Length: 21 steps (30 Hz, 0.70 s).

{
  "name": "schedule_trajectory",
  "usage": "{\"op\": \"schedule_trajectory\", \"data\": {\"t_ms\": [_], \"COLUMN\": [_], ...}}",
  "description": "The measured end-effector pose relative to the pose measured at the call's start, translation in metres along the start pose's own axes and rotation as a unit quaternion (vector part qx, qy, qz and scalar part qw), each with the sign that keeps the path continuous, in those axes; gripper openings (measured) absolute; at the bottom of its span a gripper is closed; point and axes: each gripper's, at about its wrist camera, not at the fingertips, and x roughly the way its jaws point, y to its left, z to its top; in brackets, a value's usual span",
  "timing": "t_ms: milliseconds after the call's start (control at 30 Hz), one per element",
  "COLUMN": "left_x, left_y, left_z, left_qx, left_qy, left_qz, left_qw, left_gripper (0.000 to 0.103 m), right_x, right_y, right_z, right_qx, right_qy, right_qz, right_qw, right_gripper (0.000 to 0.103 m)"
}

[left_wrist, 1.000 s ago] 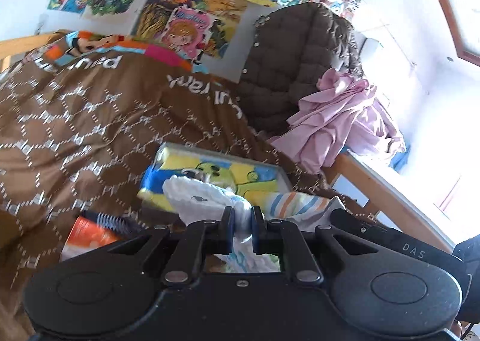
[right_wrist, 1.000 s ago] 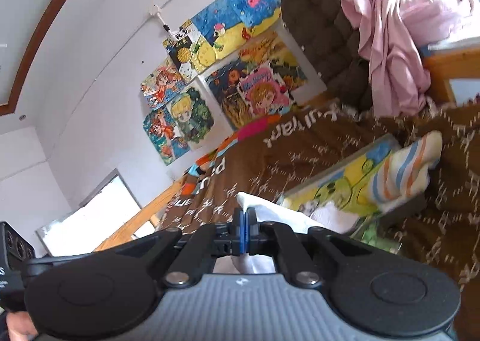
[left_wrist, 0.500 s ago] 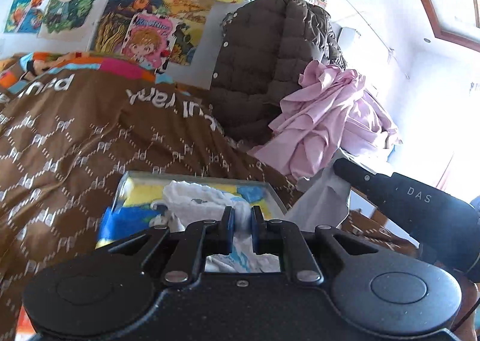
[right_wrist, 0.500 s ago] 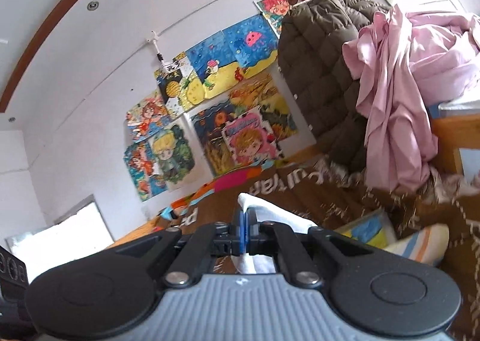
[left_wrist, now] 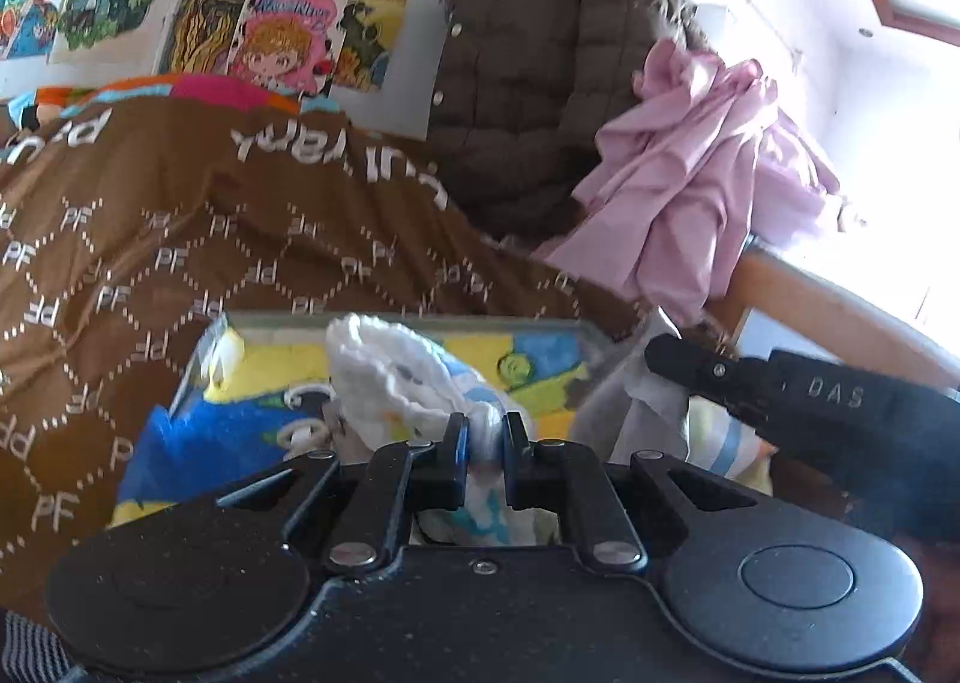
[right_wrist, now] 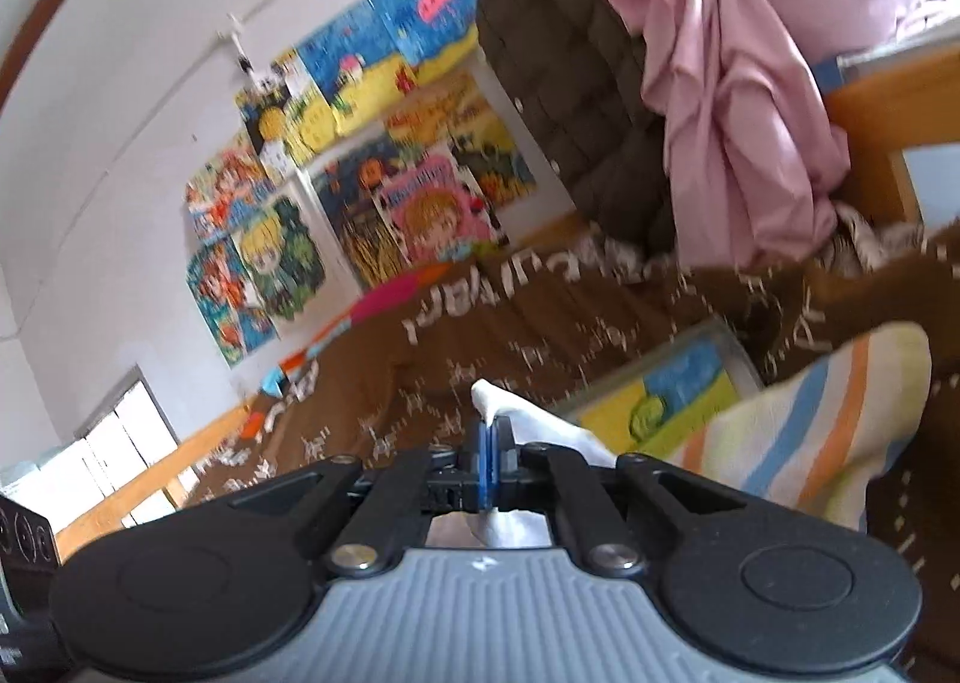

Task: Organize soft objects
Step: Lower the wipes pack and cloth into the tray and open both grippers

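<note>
The bed point(left_wrist: 180, 215), under its brown quilt, is the landmark for what follows. At its far end a brown jacket point(left_wrist: 540, 83) and a pink garment point(left_wrist: 690, 203) hang loose over the wooden frame; neither looks sorted. On the quilt, nearer you, lies a flat picture panel point(left_wrist: 270, 359), yellow and blue. A striped cloth point(right_wrist: 810, 425) rests at that panel's right edge, partly on the quilt.

Your left tongs point(left_wrist: 483, 437) are clamped on a bunched white printed cloth point(left_wrist: 390, 377), held just above the panel. Your right tongs point(right_wrist: 487, 461) are pinched tight on a thin white fabric point(right_wrist: 540, 431), lifted beside the striped cloth. Whether both grip one piece cannot be told.

Judgement: the task is at an early or middle stage. One or two items are in hand and not yet placed; the striped cloth, jacket and pink garment remain. No finished pile or container is in view.
</note>
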Motion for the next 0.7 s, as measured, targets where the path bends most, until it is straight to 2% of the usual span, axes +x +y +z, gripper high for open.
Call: {"op": "schedule_trajectory", "data": {"t_ms": [167,400,467,533,567,700], "left_x": [0.006,0.007,0.006,0.003,0.002,-0.006], "left_y": [0.006,0.015,0.016,0.017,0.018,0.02], "left_z": [-0.015,-0.022,-0.022,-0.022,-0.022,-0.021], "left_qx": [-0.006,-0.017,-0.021,-0.025,-0.027,-0.031], "left_qy": [0.016,0.032,0.03,0.027,0.026,0.021], "left_qz": [0.011,0.027,0.034,0.044,0.045,0.052], "left_qw": [0.9998,0.999,0.9988,0.9984,0.9983,0.998], "left_gripper": [0.012,0.015,0.019,0.022,0.023,0.038], "right_x": [0.01,0.018,0.018,0.019,0.018,0.014], "right_y": [-0.003,0.003,0.005,0.008,0.009,0.013], "right_z": [-0.008,-0.017,-0.017,-0.019,-0.019,-0.017], "right_qx": [0.007,-0.011,-0.013,-0.018,-0.021,-0.033], "right_qy": [0.042,0.074,0.077,0.079,0.08,0.082], "right_qz": [-0.01,-0.02,-0.022,-0.027,-0.031,-0.047], "right_qw": [0.999,0.997,0.997,0.996,0.996,0.995], "right_gripper": [0.007,0.011,0.018,0.033,0.035,0.05]}}
